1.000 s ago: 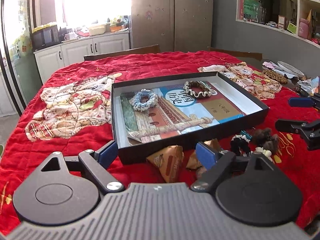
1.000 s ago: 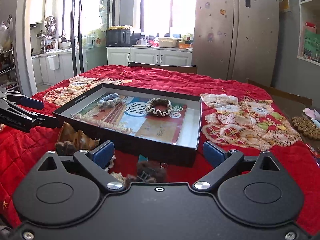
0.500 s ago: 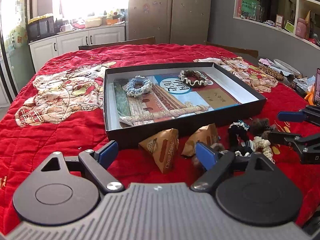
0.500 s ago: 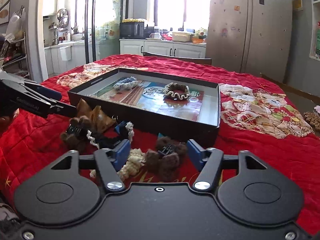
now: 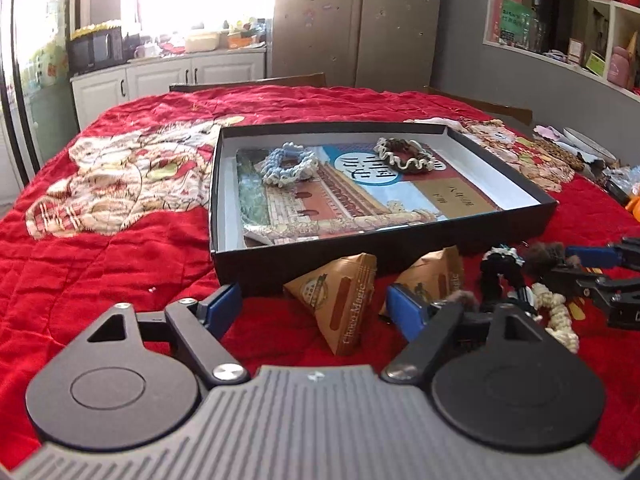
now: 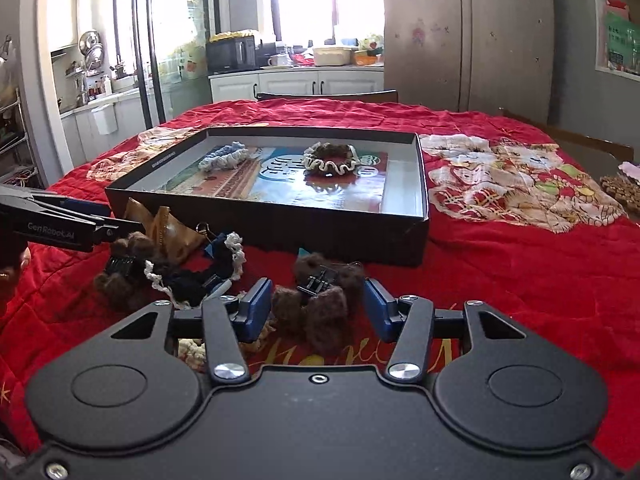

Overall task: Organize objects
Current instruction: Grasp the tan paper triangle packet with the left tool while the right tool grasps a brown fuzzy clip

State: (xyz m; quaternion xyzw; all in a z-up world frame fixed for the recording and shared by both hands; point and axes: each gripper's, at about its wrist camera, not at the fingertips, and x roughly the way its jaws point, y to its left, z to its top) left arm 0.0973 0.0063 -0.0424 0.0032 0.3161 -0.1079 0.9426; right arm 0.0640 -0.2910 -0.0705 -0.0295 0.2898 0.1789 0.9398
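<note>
A black shallow box (image 5: 384, 240) (image 6: 280, 224) on the red quilt holds a blue scrunchie (image 5: 286, 164) (image 6: 222, 156) and a brown-and-cream scrunchie (image 5: 404, 154) (image 6: 330, 160). In front of it lie two brown pyramid packets (image 5: 340, 296), a black-and-white scrunchie (image 6: 200, 276), a cream scrunchie (image 5: 556, 312) and brown fuzzy hair clips (image 6: 316, 300). My left gripper (image 5: 316, 308) is open, with one packet between its fingers. My right gripper (image 6: 316, 308) is open around a brown fuzzy clip, apart from it.
The red quilt (image 5: 120, 248) covers the table. A second fuzzy clip (image 6: 124, 268) lies at the left. Wooden beads and clutter (image 5: 560, 152) sit at the far right edge. Chairs stand behind the table; kitchen cabinets and a fridge are beyond.
Both grippers have drawn back from the box and lowered. The right gripper has narrowed its opening around the brown fuzzy clip. The left gripper now frames a packet.
</note>
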